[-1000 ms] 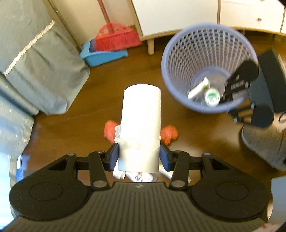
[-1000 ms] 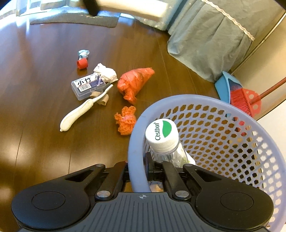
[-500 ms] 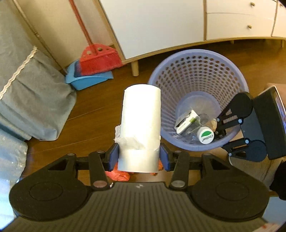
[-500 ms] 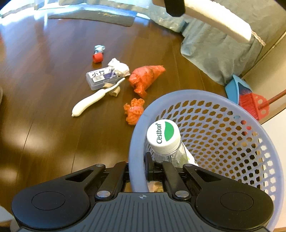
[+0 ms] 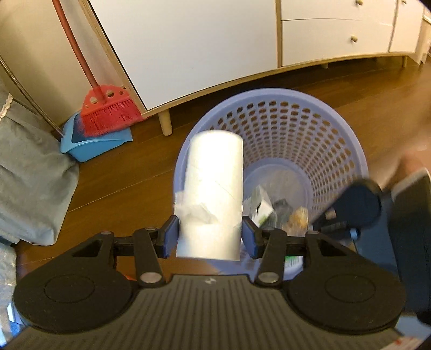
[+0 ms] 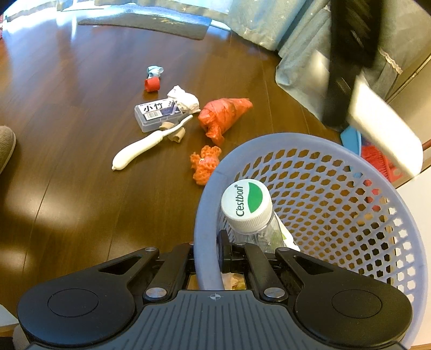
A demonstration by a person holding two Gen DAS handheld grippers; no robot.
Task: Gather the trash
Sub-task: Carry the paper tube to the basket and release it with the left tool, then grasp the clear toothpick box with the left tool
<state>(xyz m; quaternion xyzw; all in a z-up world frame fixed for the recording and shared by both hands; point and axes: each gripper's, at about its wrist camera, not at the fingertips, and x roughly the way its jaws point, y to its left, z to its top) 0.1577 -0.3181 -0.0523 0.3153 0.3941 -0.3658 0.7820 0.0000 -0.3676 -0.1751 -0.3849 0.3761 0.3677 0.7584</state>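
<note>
My left gripper (image 5: 210, 232) is shut on a white paper roll (image 5: 214, 185) and holds it over the near rim of the purple mesh basket (image 5: 357, 150). In the right wrist view the roll (image 6: 385, 129) hangs above the basket's far side. My right gripper (image 6: 207, 249) is shut on the basket rim (image 6: 204, 215), next to a clear bottle with a white and green cap (image 6: 246, 202) inside. On the floor lie an orange bag (image 6: 223, 114), an orange crochet piece (image 6: 204, 163), a white handle-shaped item (image 6: 145, 146), a labelled plastic box (image 6: 157, 113), a white tissue (image 6: 186, 99) and a red cap (image 6: 152, 84).
A red broom (image 5: 107, 114) leans in a blue dustpan (image 5: 91, 144) by a white cabinet (image 5: 202, 48). Grey-blue fabric (image 5: 29, 183) hangs at the left. A dark rug (image 6: 142, 23) lies far back, and a person's shoe (image 6: 5, 142) is at the left edge.
My left gripper has carried the roll from above the floor trash to over the basket. The right gripper keeps its hold on the rim and has lifted a little.
</note>
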